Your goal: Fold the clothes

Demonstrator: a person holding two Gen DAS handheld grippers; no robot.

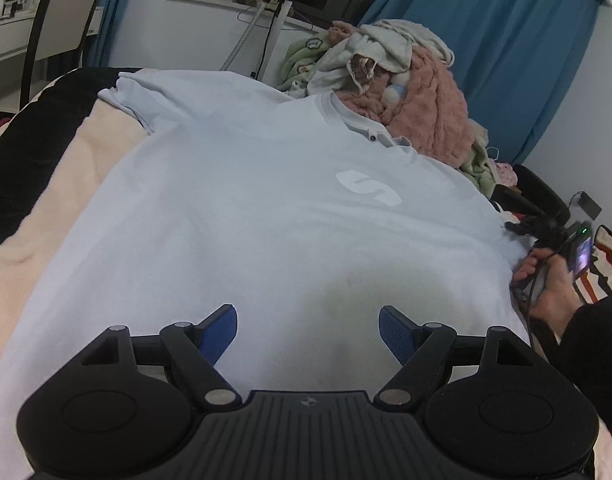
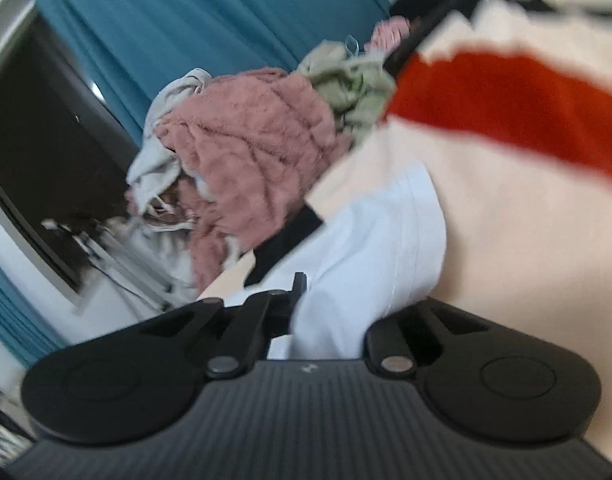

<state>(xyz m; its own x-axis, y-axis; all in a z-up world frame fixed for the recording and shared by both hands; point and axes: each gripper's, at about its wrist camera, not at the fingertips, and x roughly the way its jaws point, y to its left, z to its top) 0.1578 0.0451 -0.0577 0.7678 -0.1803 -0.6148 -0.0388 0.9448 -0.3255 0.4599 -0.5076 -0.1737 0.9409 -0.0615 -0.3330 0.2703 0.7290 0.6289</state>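
A pale blue T-shirt (image 1: 266, 208) with a white logo lies spread flat on the bed, collar at the far right. My left gripper (image 1: 308, 326) hovers over its near hem, jaws wide open and empty. My right gripper shows in the left wrist view (image 1: 518, 228) at the shirt's right edge, held in a hand. In the blurred right wrist view the right gripper (image 2: 338, 300) has the shirt's sleeve (image 2: 378, 248) bunched between its fingers; the fingertips are hidden by the cloth.
A pile of clothes with a pink fleece (image 1: 422, 108) sits at the far side of the bed, also in the right wrist view (image 2: 250, 160). The blanket (image 1: 38, 216) is cream, black and red. A chair (image 1: 62, 12) stands at far left. Blue curtains (image 1: 506, 60) hang behind.
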